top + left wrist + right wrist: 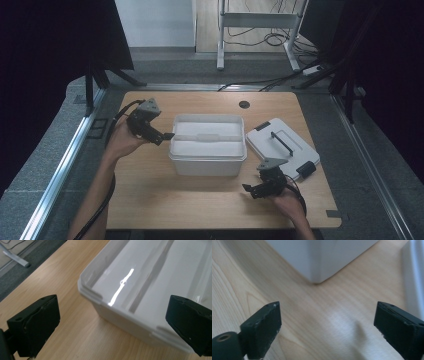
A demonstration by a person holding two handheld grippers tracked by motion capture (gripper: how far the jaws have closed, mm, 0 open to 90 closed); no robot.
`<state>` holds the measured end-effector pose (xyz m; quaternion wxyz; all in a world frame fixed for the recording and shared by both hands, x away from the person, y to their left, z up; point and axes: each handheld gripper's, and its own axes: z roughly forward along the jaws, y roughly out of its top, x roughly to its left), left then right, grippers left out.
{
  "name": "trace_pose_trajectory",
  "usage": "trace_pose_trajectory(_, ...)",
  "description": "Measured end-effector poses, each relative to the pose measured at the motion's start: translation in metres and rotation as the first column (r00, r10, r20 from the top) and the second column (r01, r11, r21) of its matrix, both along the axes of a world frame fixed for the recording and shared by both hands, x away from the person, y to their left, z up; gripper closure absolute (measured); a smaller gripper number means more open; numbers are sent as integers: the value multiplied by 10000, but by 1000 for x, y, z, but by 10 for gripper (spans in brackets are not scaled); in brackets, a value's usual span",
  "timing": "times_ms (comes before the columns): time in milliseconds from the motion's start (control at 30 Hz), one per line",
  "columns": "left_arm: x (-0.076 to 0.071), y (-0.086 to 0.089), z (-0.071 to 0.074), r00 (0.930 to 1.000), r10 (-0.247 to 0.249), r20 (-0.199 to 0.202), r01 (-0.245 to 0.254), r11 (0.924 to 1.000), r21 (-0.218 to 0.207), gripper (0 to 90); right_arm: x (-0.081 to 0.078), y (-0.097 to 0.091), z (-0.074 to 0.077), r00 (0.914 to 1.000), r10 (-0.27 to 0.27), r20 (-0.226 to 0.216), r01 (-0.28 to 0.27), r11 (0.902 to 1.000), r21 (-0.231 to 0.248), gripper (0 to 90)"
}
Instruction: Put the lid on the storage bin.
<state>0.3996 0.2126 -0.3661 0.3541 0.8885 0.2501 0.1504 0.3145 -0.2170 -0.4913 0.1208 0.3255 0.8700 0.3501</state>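
Looking down from the high view, we see a white plastic box (208, 145) standing open at the middle of the frame on a wooden table (150, 200), its loose lid (282, 145) lying flat on the table just to the right of it, the black handle facing up.

Our left gripper (161, 136) sits left of centre, held in the left hand (121, 141), with its tips right at the box's left wall (whether they touch the rim we cannot tell from above). In the left gripper view its two black jaws stand wide apart at the lower corners of the frame, nothing between them except bare table and the near corner of the box (150, 290), whose pale inside catches a bright streak of light.

Our right gripper (252, 190) is in the lower right of the high view, below the lid and off the box's lower right corner, the right hand (290, 204) behind it. In the right gripper view its jaws are also spread wide and hold nothing; wood grain (317, 315) lies between them, one corner of the box (317, 257) rises at the top centre, and a white edge runs down the right border of the frame.
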Motion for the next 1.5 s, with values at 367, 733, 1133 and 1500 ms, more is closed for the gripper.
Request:
trace_pose_trajectory(367,-29,33,-33,9982,599,14,-599,9982,14,0,37,-18,38,9995,-308,-25,307,9995,-99,128)
trace_pose_trajectory(733,-55,45,-77,9942,1018,-345,-1026,9945,-216,0,72,-37,60,9937,-1082,303,1093,9933,-370,178)
trace_pose_trajectory(1133,-88,41,-126,9879,1376,-718,-1410,9889,-457,0,108,-64,55,9729,-2310,-121,2294,9701,-788,351)
trace_pose_trajectory(1500,-109,29,-155,9842,1483,-971,-1509,9884,-194,0,121,-76,42,9683,-2480,-301,2382,9528,-1884,823)
